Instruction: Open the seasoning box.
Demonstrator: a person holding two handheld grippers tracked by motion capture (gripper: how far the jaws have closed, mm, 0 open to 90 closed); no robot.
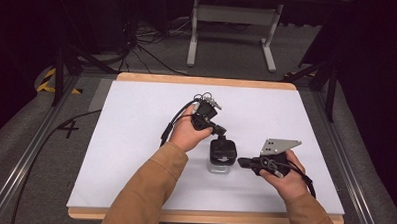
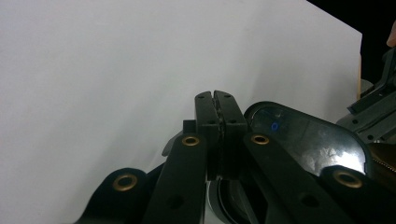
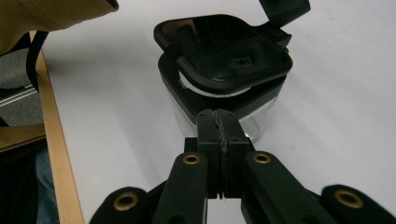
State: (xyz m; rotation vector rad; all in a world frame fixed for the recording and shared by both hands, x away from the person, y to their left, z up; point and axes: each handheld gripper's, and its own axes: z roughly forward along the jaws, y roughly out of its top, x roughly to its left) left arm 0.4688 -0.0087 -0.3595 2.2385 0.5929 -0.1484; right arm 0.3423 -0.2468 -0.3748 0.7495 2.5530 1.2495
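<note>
White tabletop [image 1: 135, 140] carries a clear container [image 1: 220, 165] with a black lid [image 1: 222, 150], near centre. Both tongs, left [image 1: 220, 130] and right [image 1: 241, 162], are clenched empty beside the lid, seemingly pressing it; next, seating it evenly.

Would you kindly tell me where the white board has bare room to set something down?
The white board is bare left of the left claw and along its far edge. It is crowded near the front centre, where both claws, the right claw included, flank the clear container.
</note>
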